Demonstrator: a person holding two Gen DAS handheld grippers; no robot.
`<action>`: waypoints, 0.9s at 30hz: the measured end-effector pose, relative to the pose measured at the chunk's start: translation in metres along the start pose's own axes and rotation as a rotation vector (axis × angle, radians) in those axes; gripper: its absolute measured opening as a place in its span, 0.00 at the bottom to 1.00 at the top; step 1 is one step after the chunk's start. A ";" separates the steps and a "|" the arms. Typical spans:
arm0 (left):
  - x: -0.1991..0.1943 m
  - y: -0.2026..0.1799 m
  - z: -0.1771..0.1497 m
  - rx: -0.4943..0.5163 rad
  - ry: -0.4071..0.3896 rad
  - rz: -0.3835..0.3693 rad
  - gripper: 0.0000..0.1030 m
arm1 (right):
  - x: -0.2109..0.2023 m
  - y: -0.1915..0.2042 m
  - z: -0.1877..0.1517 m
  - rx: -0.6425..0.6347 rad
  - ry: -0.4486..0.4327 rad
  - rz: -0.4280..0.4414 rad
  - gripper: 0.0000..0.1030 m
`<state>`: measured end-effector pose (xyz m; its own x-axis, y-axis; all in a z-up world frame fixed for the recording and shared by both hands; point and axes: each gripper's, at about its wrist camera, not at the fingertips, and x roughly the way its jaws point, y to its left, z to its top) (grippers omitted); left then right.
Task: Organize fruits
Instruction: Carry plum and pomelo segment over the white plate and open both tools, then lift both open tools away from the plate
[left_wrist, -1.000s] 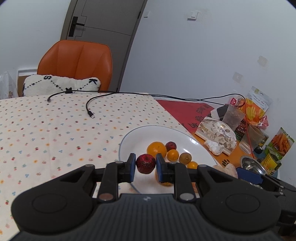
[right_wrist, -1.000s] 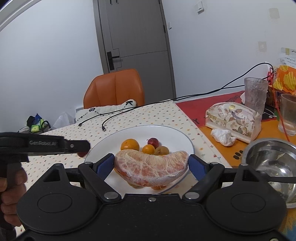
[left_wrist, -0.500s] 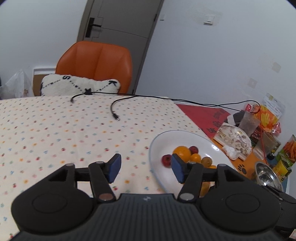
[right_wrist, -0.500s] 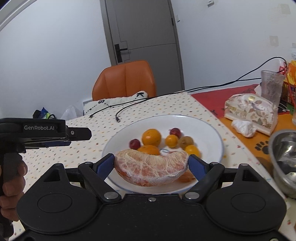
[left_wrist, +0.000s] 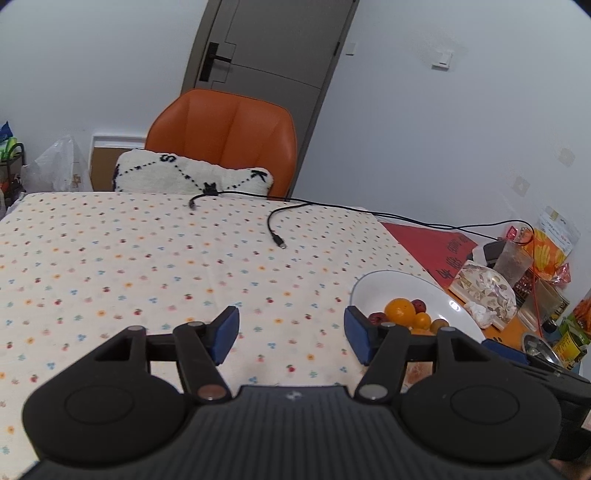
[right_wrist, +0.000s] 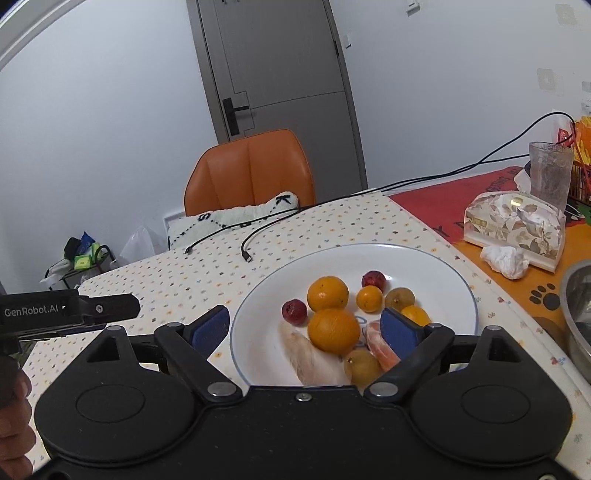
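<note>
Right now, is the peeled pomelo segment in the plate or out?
In. The pomelo segment lies inside the white plate, against an orange; right tool is open.

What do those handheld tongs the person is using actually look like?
Both the left tongs and the right tongs are matte black plastic, with two hinged arms tipped by blue pads, silver pivot screws and round discs on a ribbed body. Seen from the right wrist camera, the left tool's side bears white "GenRobot.AI" lettering. No cables or sleeves show on either.
</note>
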<state>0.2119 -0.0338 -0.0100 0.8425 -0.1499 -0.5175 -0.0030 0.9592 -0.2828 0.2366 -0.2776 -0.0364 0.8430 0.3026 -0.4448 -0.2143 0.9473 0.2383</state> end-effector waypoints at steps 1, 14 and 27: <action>-0.001 0.002 0.000 -0.004 0.000 0.002 0.60 | -0.003 -0.001 -0.001 0.002 0.000 -0.001 0.86; -0.027 0.009 -0.006 0.000 -0.008 0.027 0.76 | -0.031 0.000 -0.003 -0.015 0.005 0.001 0.86; -0.047 0.004 -0.017 0.070 0.038 0.076 0.82 | -0.058 0.002 -0.013 -0.002 0.043 0.033 0.86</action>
<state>0.1630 -0.0272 0.0001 0.8200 -0.0839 -0.5663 -0.0276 0.9823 -0.1855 0.1802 -0.2916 -0.0213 0.8137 0.3378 -0.4731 -0.2424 0.9369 0.2520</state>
